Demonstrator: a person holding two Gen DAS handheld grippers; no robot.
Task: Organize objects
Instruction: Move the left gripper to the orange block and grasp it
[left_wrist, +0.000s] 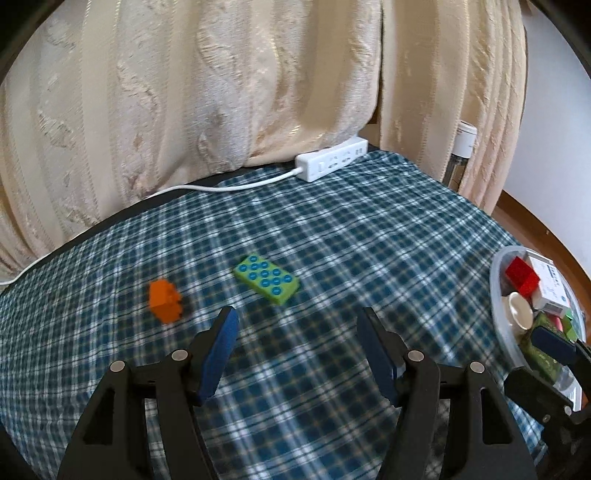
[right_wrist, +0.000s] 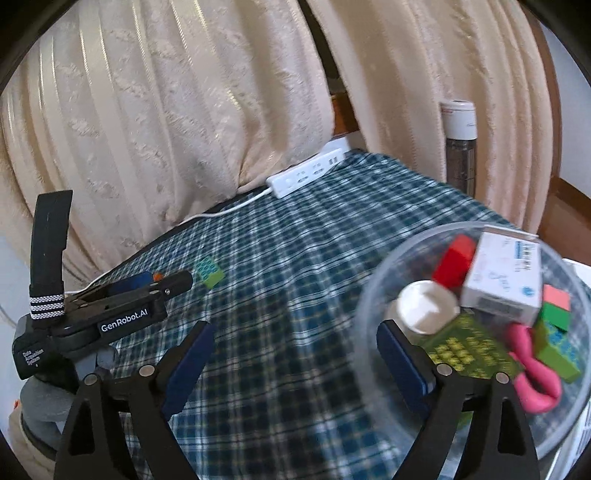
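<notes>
- Ahead of the left gripper (left_wrist: 297, 317), beyond its fingertips, a green block (left_wrist: 266, 278) with blue studs lies flat on the plaid cloth (left_wrist: 332, 221); its fingers stand wide, nothing between them
- Ahead and left of the left finger (left_wrist: 218, 350), an orange block (left_wrist: 165, 300) sits on the cloth, apart from the green block
- Far ahead of both grippers, a white power strip (left_wrist: 330, 158) lies at the cloth's back edge, against the curtain (left_wrist: 184, 92); its cord runs off to the left
- Around the right gripper's (right_wrist: 295, 341) right finger (right_wrist: 402, 365), a clear bowl (right_wrist: 376, 280) holds a red block (right_wrist: 452, 264), a white box (right_wrist: 504, 275), a white cap (right_wrist: 424, 306), green pieces and a pink piece (right_wrist: 532, 373); that finger overlaps the bowl's near rim, whether touching I cannot tell
- Between the right gripper's fingers, only cloth; they stand wide, holding nothing
- Left of the right gripper's left finger, the left gripper shows side-on over the cloth
</notes>
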